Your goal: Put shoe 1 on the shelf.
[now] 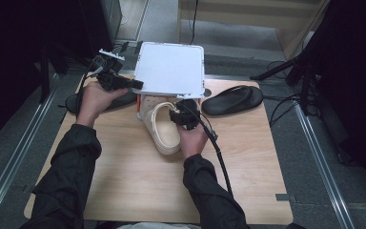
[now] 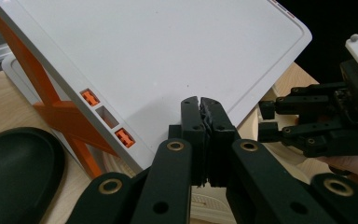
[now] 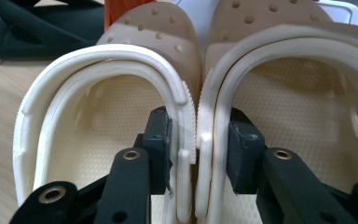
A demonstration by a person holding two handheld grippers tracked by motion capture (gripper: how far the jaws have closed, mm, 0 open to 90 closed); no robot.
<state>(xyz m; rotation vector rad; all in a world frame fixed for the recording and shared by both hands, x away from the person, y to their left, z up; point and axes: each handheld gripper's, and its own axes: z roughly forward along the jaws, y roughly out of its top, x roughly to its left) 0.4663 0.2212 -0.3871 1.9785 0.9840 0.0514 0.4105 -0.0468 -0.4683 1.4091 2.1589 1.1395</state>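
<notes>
From above, the right gripper [image 1: 180, 114] is sitting over a pair of cream clogs [image 1: 159, 125] near the middle of the wooden table [image 1: 124, 176], toes tucked under a white lidded box [image 1: 171, 69] at the far edge; its own camera is showing what that view hides, the jaws pinching the two adjoining ribbed heel straps [image 3: 193, 126] together, one pad inside each shoe, above pebbled footbeds and perforated tan uppers. The left gripper [image 2: 200, 105] is lying closed and empty against the box's smooth raised lid, whose orange braces [image 2: 56, 109] are showing there. Black rubber sandals are lying at the far left [image 1: 119, 101] and far right [image 1: 233, 99]
</notes>
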